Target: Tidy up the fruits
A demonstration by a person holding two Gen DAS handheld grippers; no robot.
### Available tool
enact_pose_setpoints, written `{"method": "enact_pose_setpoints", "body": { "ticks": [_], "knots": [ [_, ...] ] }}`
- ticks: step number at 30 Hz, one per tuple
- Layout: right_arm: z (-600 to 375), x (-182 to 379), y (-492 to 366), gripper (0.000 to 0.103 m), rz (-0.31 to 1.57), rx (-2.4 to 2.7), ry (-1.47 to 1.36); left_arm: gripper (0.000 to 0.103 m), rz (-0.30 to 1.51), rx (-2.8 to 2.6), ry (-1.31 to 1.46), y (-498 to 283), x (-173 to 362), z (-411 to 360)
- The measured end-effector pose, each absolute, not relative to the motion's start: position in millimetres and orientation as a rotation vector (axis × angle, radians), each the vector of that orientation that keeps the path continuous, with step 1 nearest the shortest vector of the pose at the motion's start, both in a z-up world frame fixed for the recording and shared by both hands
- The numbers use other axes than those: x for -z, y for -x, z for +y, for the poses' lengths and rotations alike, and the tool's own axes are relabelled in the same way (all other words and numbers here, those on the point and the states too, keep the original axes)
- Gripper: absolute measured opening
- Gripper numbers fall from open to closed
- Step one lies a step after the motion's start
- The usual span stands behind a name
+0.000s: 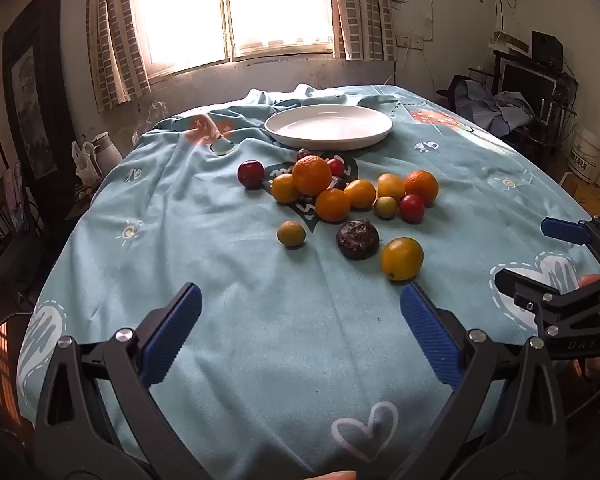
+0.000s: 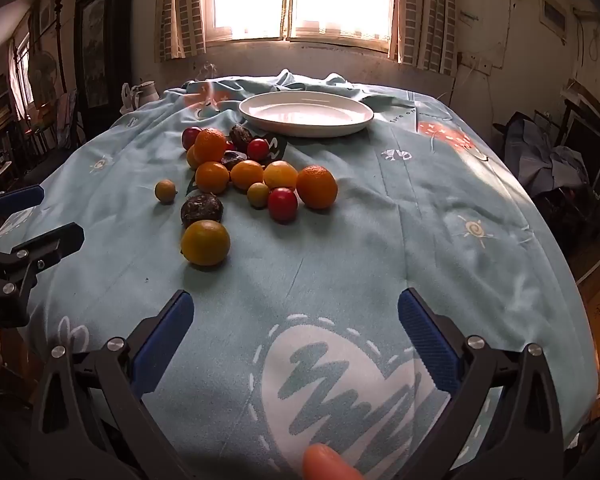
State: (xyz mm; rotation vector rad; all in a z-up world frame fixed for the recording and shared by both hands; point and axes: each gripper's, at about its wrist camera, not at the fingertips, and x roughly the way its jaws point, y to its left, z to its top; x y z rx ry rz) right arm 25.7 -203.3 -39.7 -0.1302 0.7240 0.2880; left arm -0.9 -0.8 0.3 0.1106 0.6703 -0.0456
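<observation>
A heap of fruit (image 1: 332, 190) (image 2: 252, 172) lies mid-table on the light blue cloth: oranges, red plums, small yellow-green fruits and dark wrinkled passion fruits. Nearest me are a yellow-orange citrus (image 1: 402, 259) (image 2: 205, 242) and a dark passion fruit (image 1: 357, 239) (image 2: 201, 209). Behind the heap stands an empty white plate (image 1: 328, 126) (image 2: 306, 114). My left gripper (image 1: 300, 312) hangs open over bare cloth short of the fruit. My right gripper (image 2: 296, 320) is open too, over a white heart print, with the fruit ahead to its left. Each gripper shows at the other view's edge.
The tablecloth (image 1: 220, 240) is bunched into folds behind the plate under the window. A white kettle (image 1: 104, 148) stands off the table's far left. Cluttered furniture (image 1: 532, 92) fills the right side of the room. A fingertip (image 2: 328, 460) shows at the bottom.
</observation>
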Motion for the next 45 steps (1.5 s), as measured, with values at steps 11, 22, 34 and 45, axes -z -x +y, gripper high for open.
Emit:
{"method": "enact_pose_setpoints", "body": {
  "ticks": [11,22,34,45],
  "knots": [
    [-203,45,-26,0.102,0.73,-0.294,0.133,0.101,0.682,0.045,-0.101,0,2,3],
    [-199,44,-26,0.102,0.735,-0.294,0.129,0.101,0.683,0.042,-0.102,-4,6,7],
    [-202,41,-26,0.102,0.74,-0.311,0.124,0.101,0.698,0.029,-0.106,-5,8,7],
    [-201,41,-26,0.102,0.741,-0.308,0.123,0.101,0.697,0.023,-0.1,-6,10,9]
  ]
}}
